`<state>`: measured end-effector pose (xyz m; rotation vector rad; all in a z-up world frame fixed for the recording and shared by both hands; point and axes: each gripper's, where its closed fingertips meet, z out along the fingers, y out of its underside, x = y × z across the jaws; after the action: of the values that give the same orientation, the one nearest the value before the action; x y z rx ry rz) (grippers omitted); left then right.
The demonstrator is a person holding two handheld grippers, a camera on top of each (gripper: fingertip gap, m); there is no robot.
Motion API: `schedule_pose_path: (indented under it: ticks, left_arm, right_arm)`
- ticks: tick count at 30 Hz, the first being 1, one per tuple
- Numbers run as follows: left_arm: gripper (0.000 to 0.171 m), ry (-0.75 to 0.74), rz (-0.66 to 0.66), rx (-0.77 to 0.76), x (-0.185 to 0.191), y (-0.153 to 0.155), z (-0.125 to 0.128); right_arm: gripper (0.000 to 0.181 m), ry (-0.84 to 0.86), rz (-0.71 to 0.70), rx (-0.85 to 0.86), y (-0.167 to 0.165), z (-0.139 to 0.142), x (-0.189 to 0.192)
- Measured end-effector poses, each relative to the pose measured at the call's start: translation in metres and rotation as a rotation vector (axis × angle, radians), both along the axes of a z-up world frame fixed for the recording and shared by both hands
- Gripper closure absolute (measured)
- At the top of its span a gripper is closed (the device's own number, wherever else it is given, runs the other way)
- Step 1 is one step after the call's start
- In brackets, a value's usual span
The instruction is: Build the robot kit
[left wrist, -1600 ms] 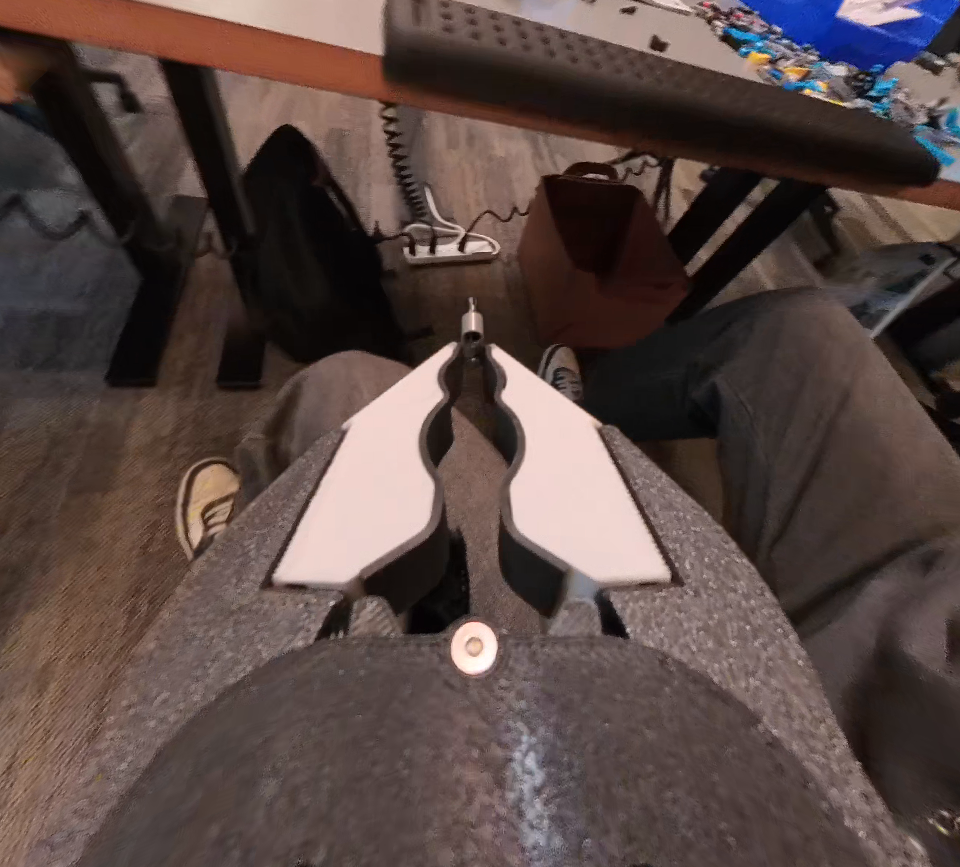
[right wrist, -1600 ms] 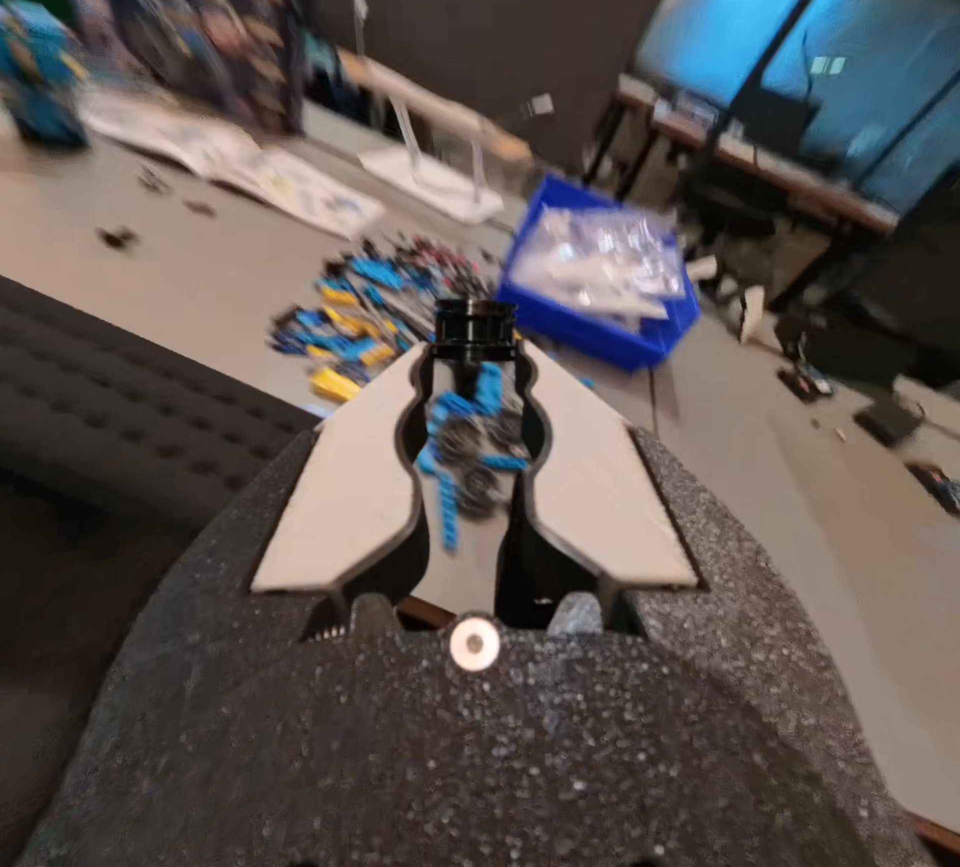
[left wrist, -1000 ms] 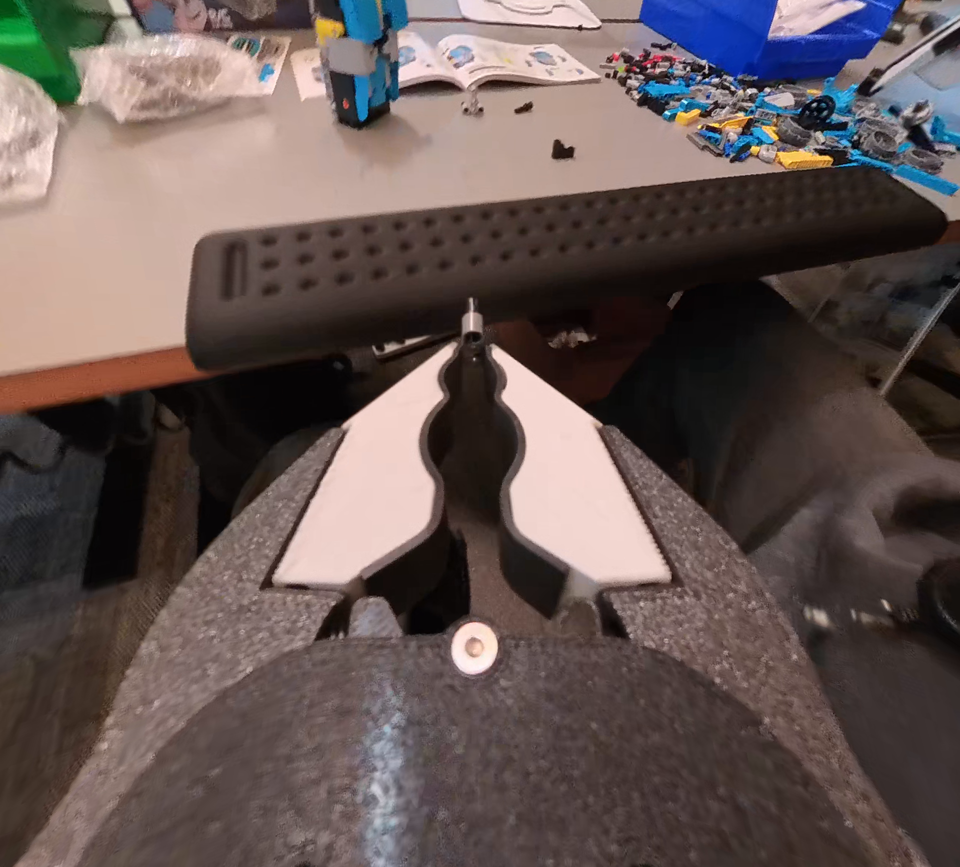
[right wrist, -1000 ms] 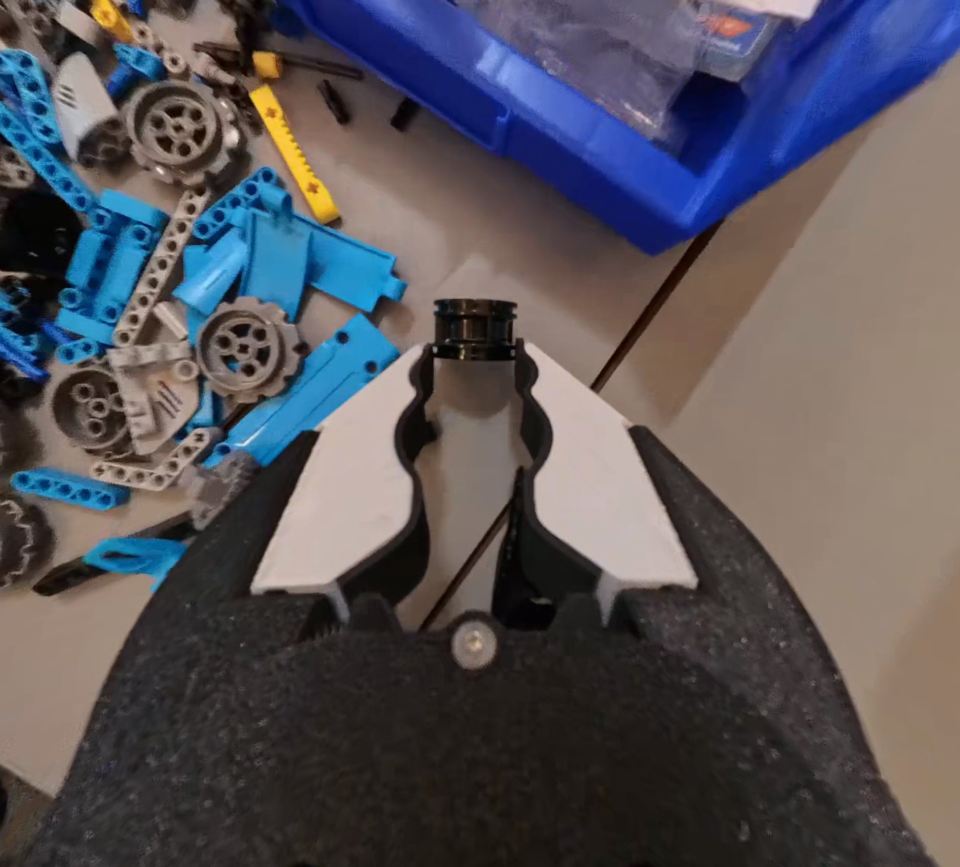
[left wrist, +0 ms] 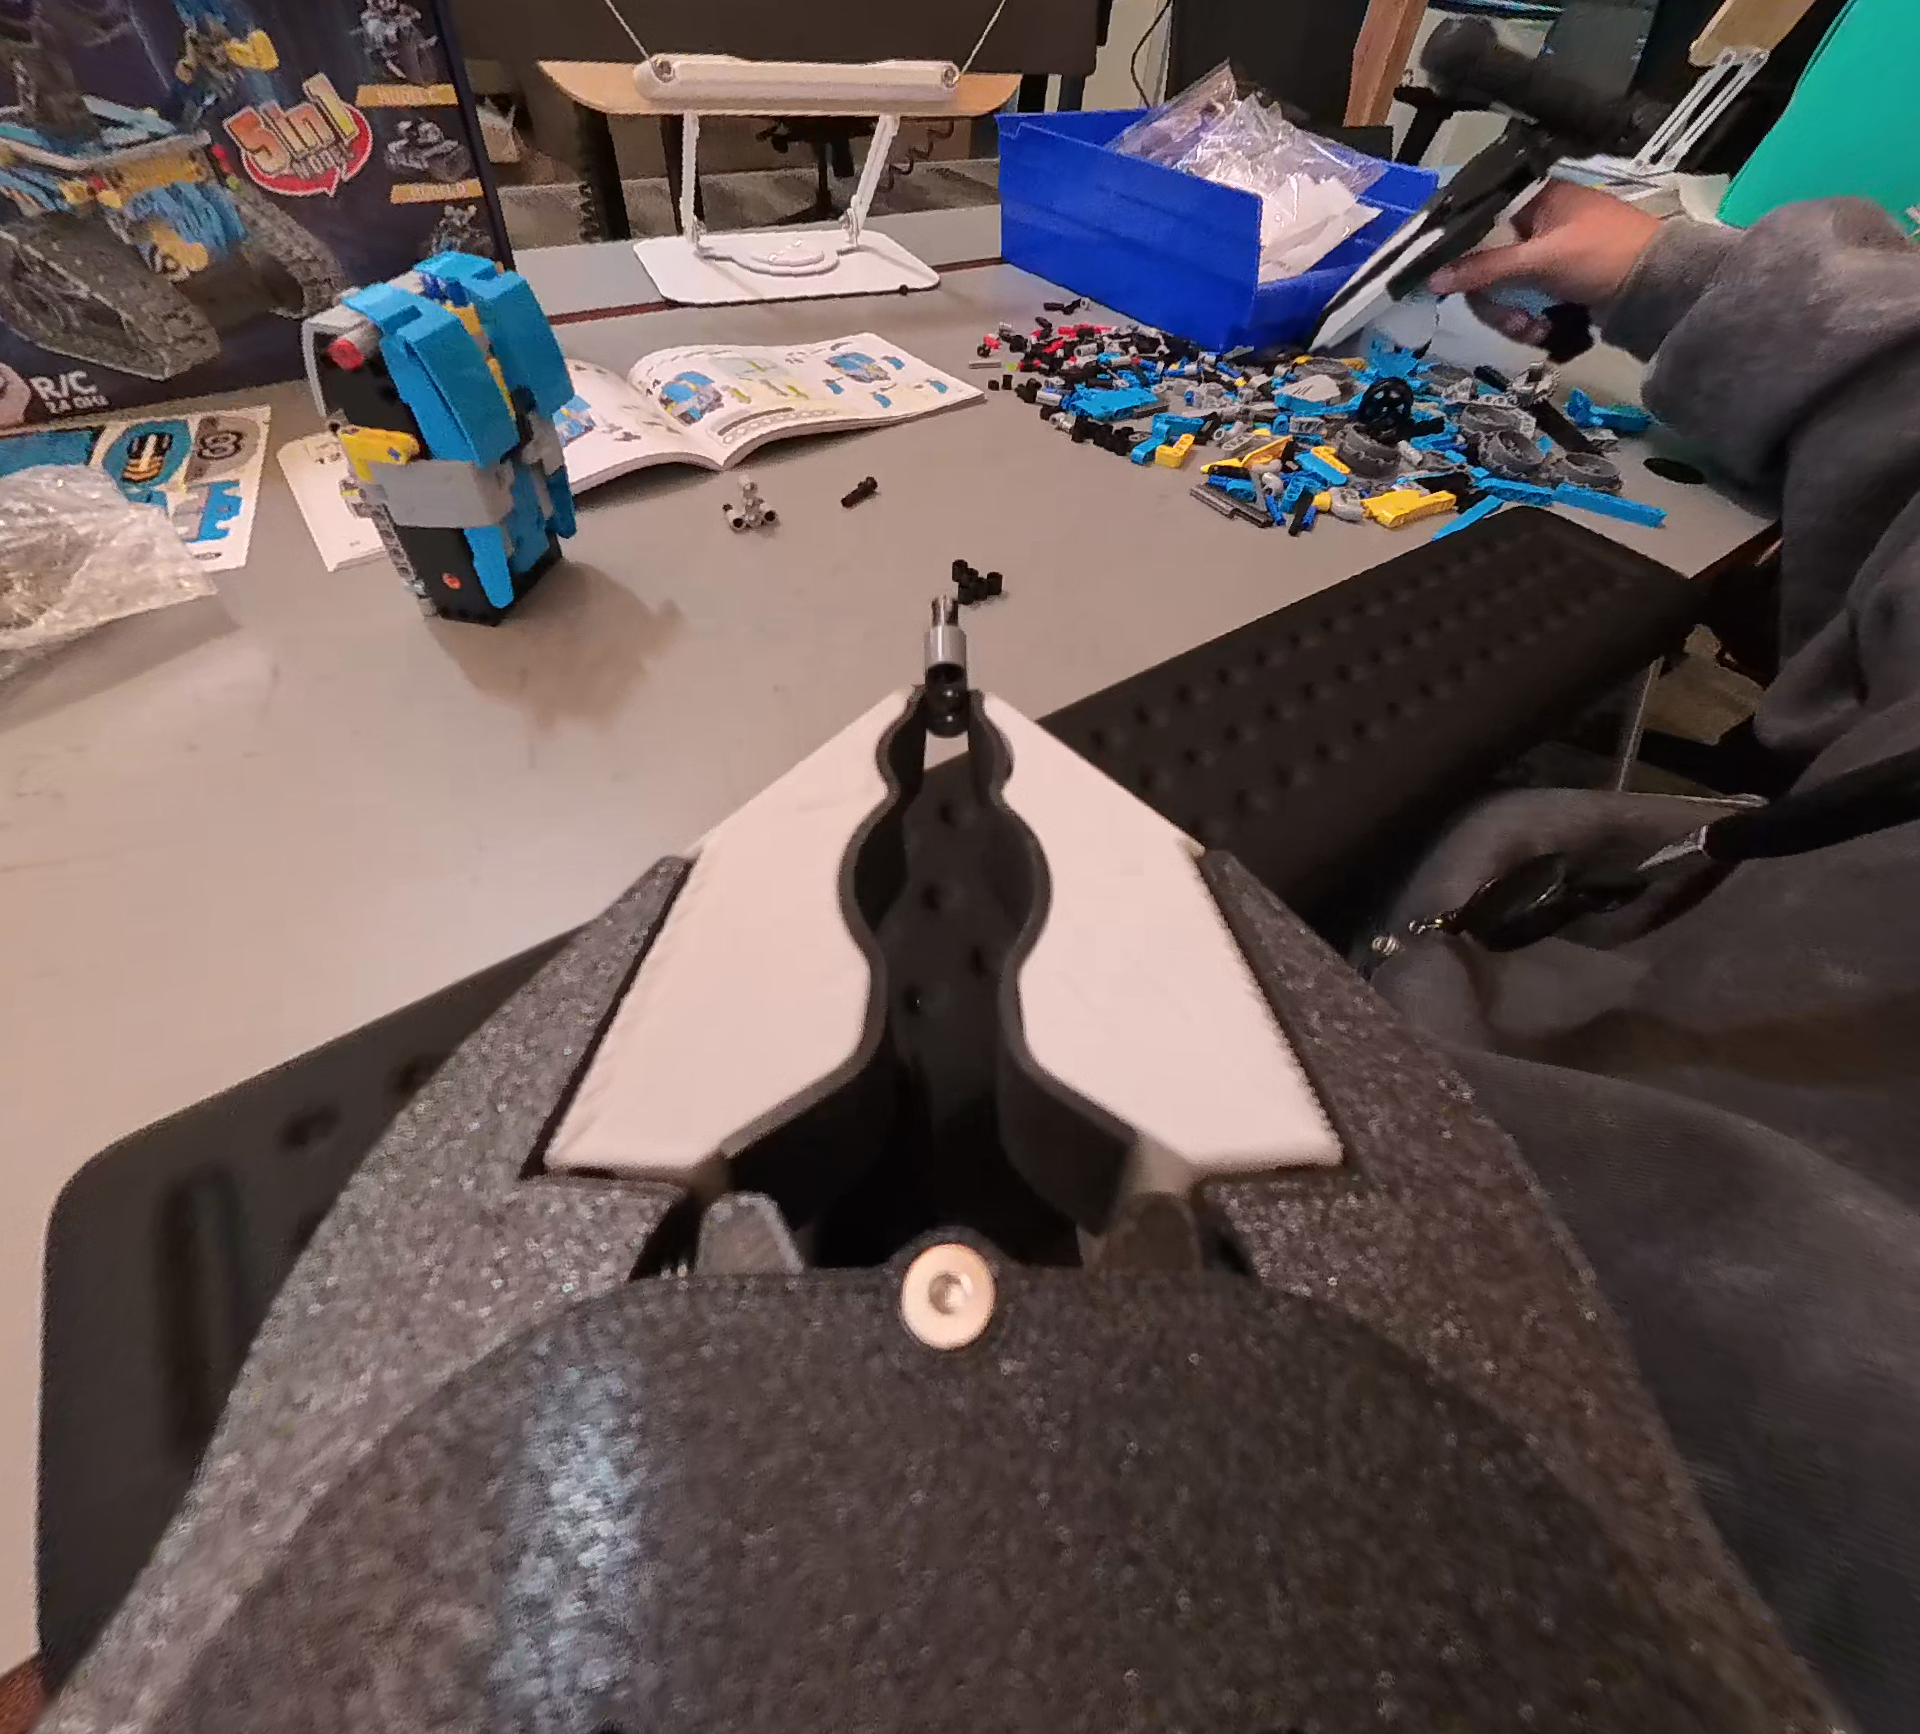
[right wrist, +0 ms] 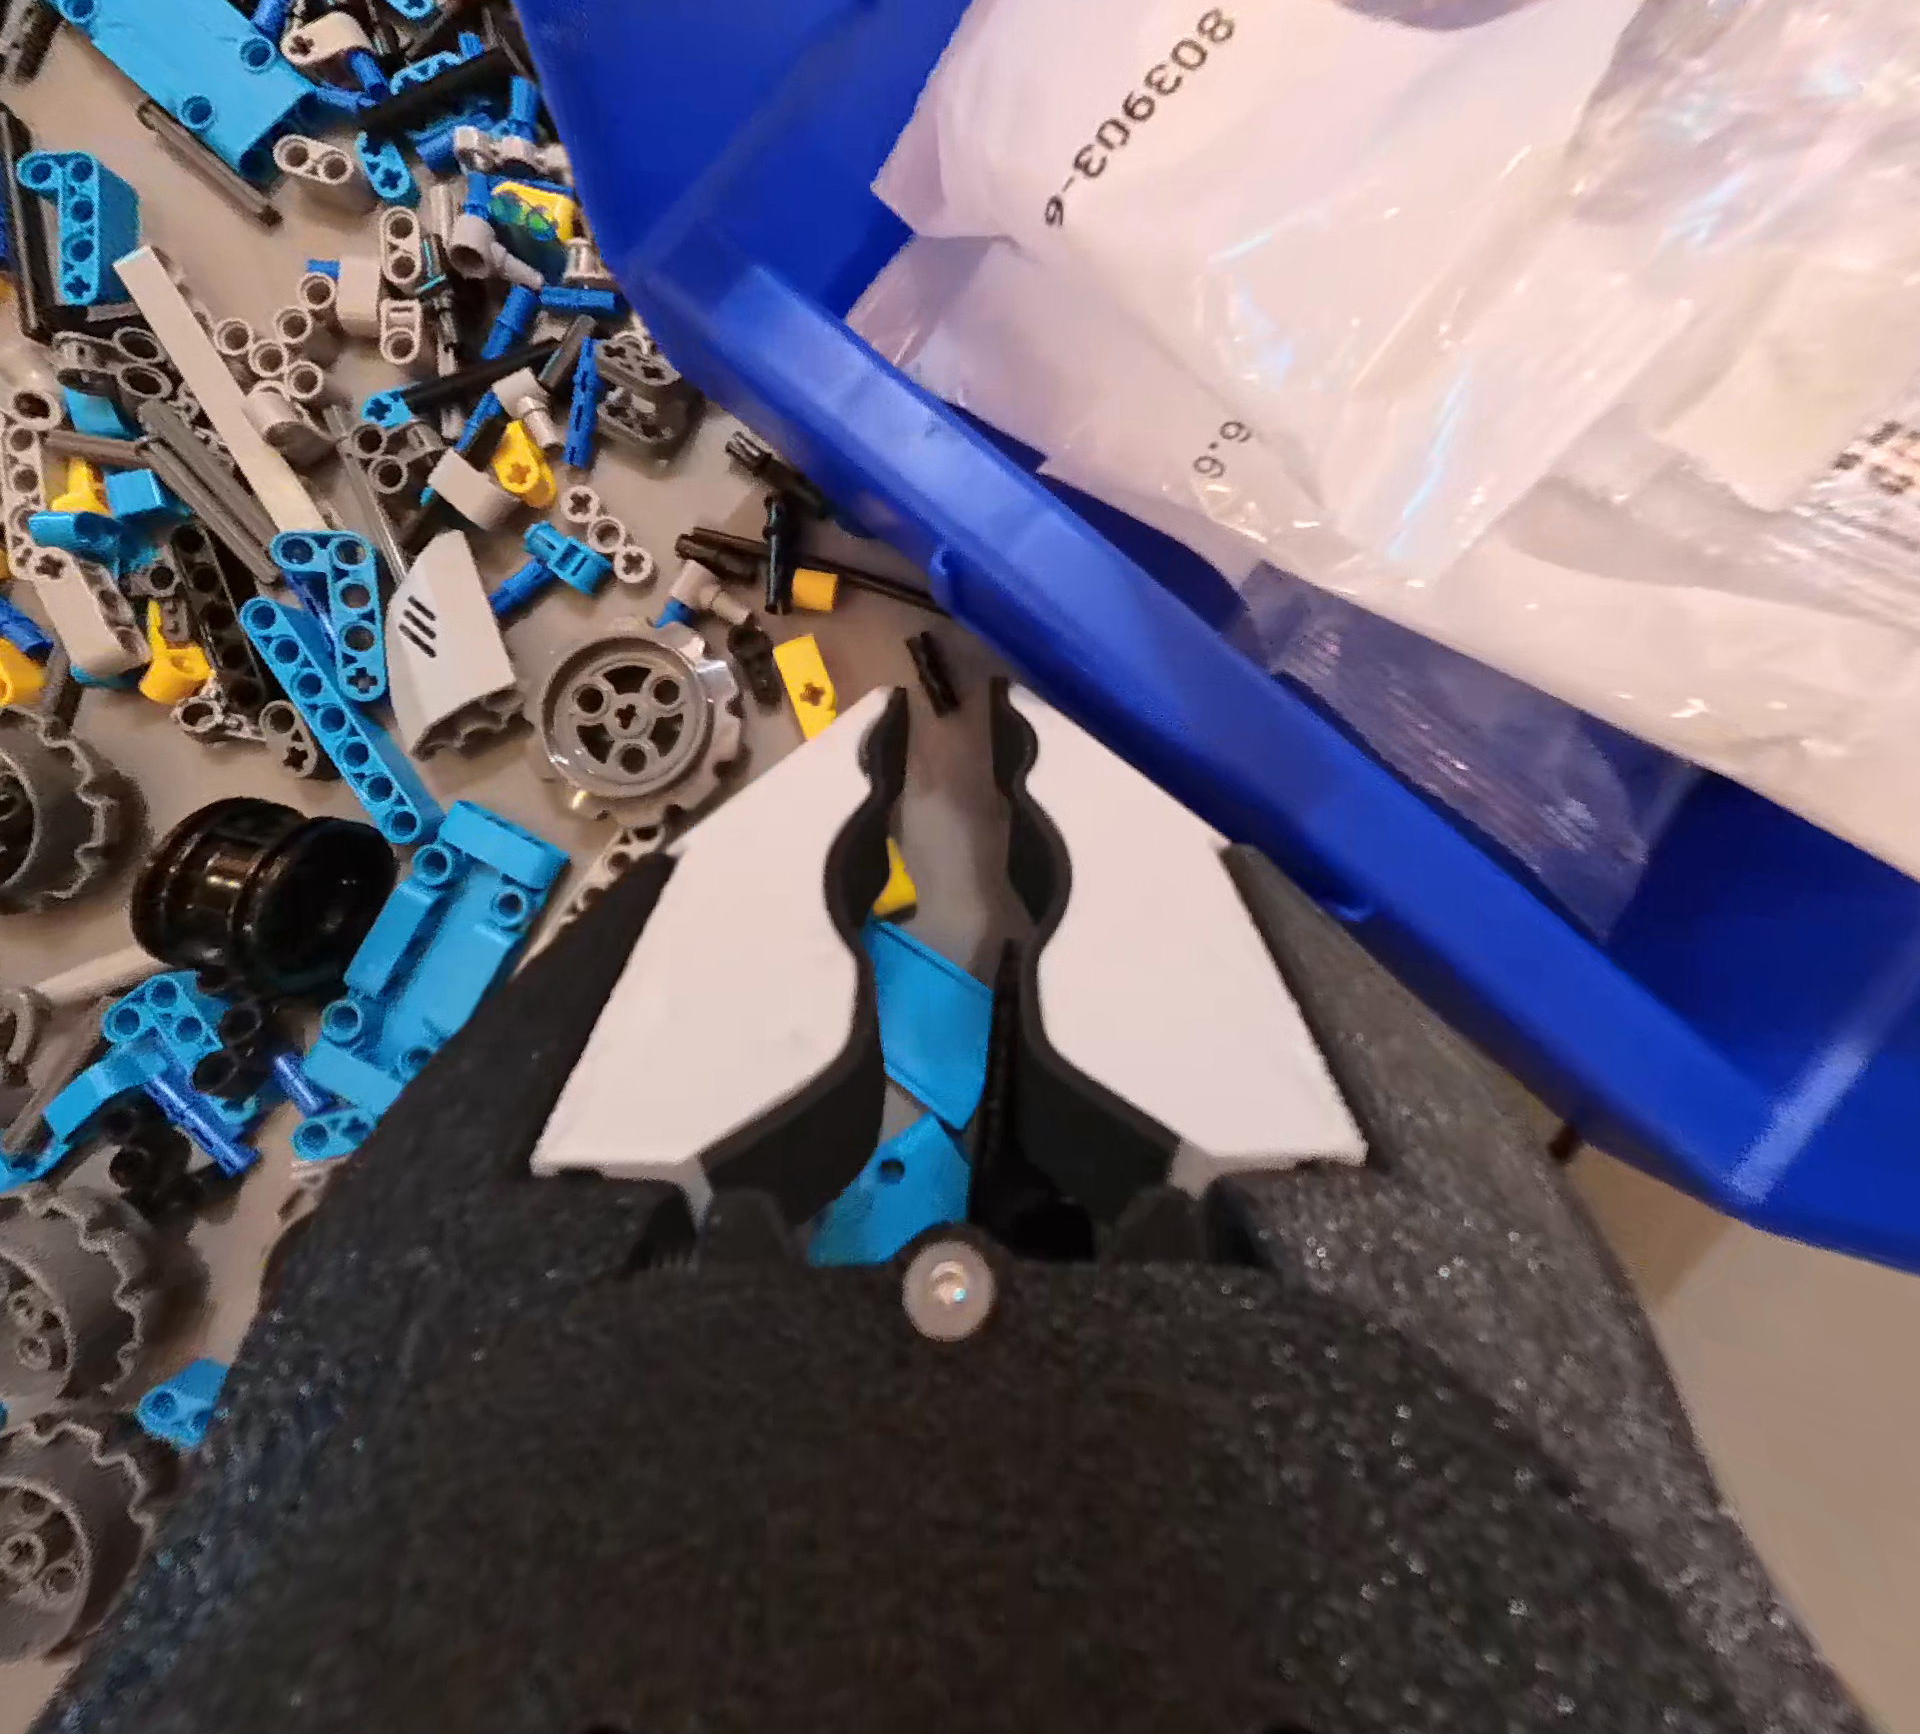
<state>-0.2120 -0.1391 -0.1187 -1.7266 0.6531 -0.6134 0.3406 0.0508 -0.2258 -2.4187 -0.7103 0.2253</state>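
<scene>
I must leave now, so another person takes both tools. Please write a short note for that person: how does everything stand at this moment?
Left tool: shut on a small grey pin, held above the table.
Right tool: open, empty, low over the parts pile, beside the blue bin. A black pin lies just ahead of its tips.
The blue model stands upright on the table; the booklet lies open behind it.

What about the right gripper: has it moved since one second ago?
Yes. The right gripper has moved forward, closer to the blue bin; its wall now runs just beside the fingertips. Its jaws stand open.
</scene>
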Motion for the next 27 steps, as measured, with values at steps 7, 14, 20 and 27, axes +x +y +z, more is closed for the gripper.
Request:
schedule_pose_path:
  ticks: [7,14,20,27]
  left_arm:
    - [0.164,0.022,-0.024,-0.014,0.008,0.000,-0.006]
    - [0.164,0.038,-0.126,-0.007,0.016,-0.010,0.007]
    - [0.164,0.003,-0.228,0.031,0.007,0.008,0.064]
    - [0.164,0.059,-0.512,0.077,0.117,0.105,0.095]
  right_arm:
    - [0.176,0.041,0.020,-0.014,0.000,-0.005,-0.008]
    - [0.177,0.054,0.035,0.015,-0.019,0.032,-0.016]
    - [0.177,0.125,0.163,0.185,-0.070,0.139,-0.125]
    - [0.177,0.391,0.388,0.085,-0.084,0.142,-0.374]
